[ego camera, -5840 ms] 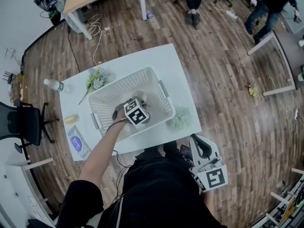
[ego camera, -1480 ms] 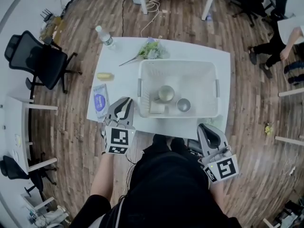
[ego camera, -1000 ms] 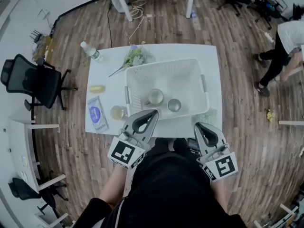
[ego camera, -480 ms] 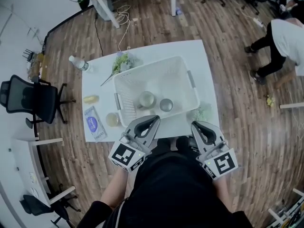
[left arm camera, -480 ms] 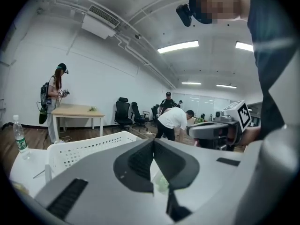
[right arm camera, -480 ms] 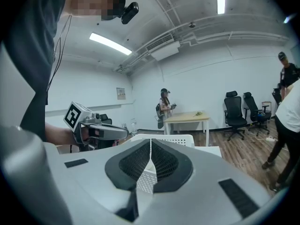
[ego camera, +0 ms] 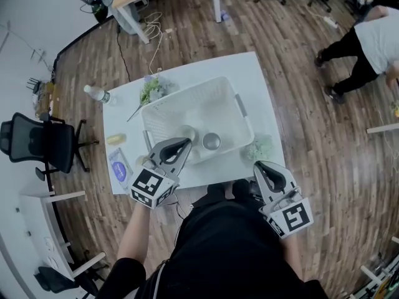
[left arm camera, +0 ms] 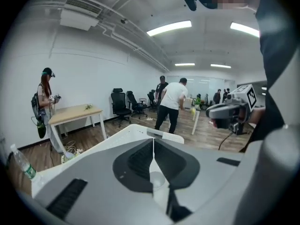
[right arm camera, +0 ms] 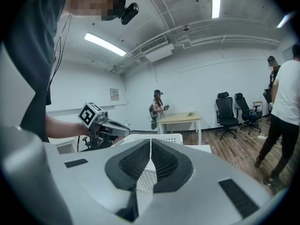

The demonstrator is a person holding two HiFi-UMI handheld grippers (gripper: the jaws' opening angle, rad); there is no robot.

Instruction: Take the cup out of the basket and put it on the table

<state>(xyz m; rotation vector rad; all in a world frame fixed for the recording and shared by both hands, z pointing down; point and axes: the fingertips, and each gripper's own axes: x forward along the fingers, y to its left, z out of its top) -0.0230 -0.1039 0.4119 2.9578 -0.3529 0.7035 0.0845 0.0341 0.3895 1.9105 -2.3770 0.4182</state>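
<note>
Basket (ego camera: 232, 102) on desk (ego camera: 259, 92) is holding two cups (ego camera: 211, 141); we are noting left hand-held gripper (ego camera: 184, 144) hovering over its near-left corner, right hand-held gripper (ego camera: 259, 167) at desk's near edge, both closed, empty.

One table (ego camera: 252, 86), one basket (ego camera: 165, 114), and two cups showing inside it: a pale cup (ego camera: 187, 132) and a metal cup (ego camera: 211, 141). Around the basket are one water bottle (ego camera: 96, 94), two flower bunches, far flower bunch (ego camera: 151, 89) and near flower bunch (ego camera: 259, 147), one yellow object (ego camera: 115, 139) and one blue packet (ego camera: 118, 166). There are two grippers: left gripper (ego camera: 186, 143) and right gripper (ego camera: 259, 166).
</note>
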